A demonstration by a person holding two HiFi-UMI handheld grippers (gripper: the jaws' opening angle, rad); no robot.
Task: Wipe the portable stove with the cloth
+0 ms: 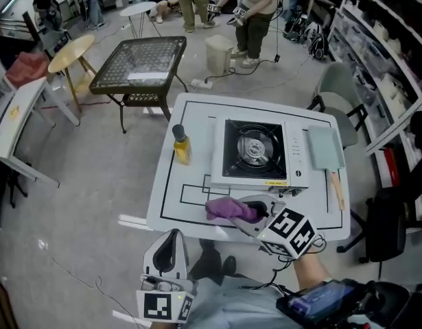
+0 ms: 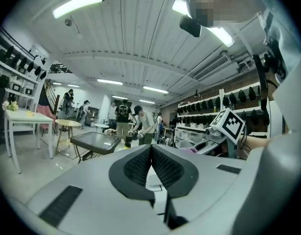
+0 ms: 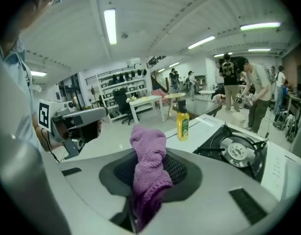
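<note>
A portable stove (image 1: pixel 255 153) with a black burner top stands in the middle of the white table (image 1: pixel 190 214). My right gripper (image 1: pixel 250 214) is over the table's near edge, just in front of the stove. It is shut on a purple cloth (image 1: pixel 228 209) that bunches out to its left. In the right gripper view the cloth (image 3: pixel 149 151) stands up between the pads, with the stove (image 3: pixel 238 151) ahead to the right. My left gripper (image 1: pixel 171 251) hangs below the table's front edge, off the table. Its pads (image 2: pixel 140 165) meet with nothing between them.
A yellow oil bottle (image 1: pixel 181 144) stands left of the stove. A pale green spatula (image 1: pixel 325 149) with a wooden handle lies to its right. Beyond the table are a black glass-top table (image 1: pixel 142 64), a round stool (image 1: pixel 71 53), a grey chair (image 1: pixel 337 88) and several people.
</note>
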